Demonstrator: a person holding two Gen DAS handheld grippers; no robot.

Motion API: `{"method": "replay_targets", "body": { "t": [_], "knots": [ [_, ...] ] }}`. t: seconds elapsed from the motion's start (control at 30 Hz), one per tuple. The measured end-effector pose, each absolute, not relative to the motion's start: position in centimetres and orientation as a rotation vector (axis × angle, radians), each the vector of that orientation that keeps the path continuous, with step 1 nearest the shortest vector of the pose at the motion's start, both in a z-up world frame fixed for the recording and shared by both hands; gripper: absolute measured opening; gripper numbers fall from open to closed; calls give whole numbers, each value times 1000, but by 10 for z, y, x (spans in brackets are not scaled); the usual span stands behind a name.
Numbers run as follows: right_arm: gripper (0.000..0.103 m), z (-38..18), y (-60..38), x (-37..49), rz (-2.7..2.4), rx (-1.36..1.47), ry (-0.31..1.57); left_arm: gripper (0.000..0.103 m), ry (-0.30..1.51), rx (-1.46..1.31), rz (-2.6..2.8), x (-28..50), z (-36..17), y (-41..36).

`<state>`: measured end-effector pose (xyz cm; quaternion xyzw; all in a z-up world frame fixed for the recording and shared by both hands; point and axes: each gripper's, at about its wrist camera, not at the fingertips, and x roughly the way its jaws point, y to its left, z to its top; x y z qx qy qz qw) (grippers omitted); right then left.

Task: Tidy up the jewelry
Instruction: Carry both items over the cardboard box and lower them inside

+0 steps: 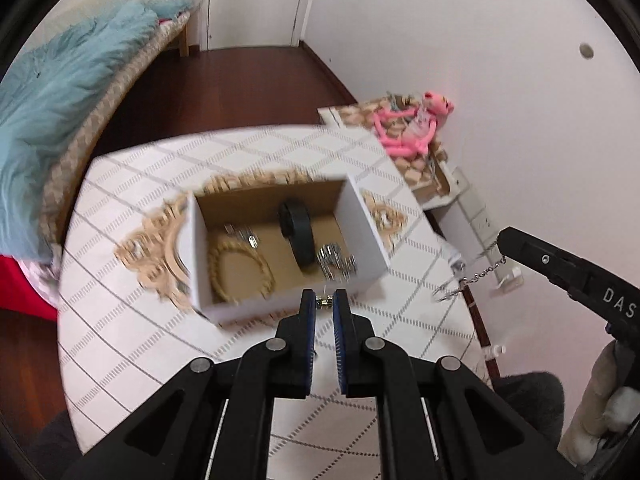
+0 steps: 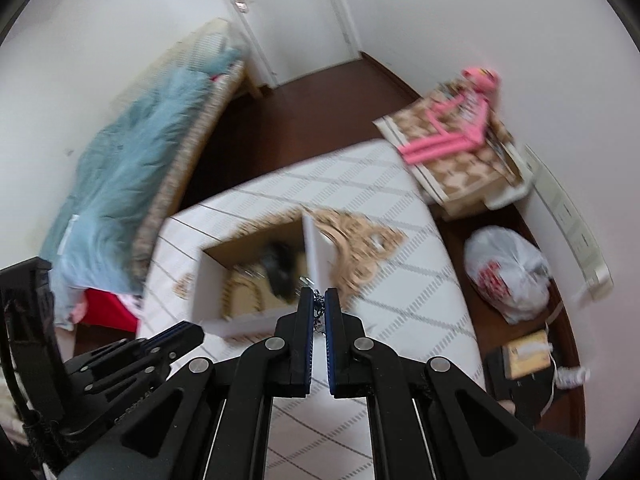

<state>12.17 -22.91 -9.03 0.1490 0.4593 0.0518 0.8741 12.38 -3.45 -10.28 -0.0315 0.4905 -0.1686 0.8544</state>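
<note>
Black tongs, blue ribbed pads

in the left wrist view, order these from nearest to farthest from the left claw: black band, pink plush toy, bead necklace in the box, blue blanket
From the left claw:
1. black band, in the box, just ahead
2. bead necklace, box's left part; too close to the band to rank surely
3. pink plush toy, far right
4. blue blanket, far left

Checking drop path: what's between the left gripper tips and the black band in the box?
Left wrist view: the left gripper, shut on a small gold piece, faces the white box. Between it and the black band lie the box's near wall and silver clips.
</note>
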Motion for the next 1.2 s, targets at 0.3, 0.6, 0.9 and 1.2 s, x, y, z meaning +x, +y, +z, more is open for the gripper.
{"method": "replay_targets", "body": {
  "t": [0.3,0.6,0.9,1.2],
  "knots": [
    [5,-83,-185,197,200,204,999,6,1082,-125,-339,191,-104,-7],
    [5,-134,-166,259,176,124,1114,6,1228,-132,-317,236,-154,5],
    [5,-150,-165,283,185,138,1162,11,1288,-161,-224,251,-161,18],
    [5,-116,-159,275,202,141,1094,86,1235,-137,-138,251,-147,32]
  ]
}}
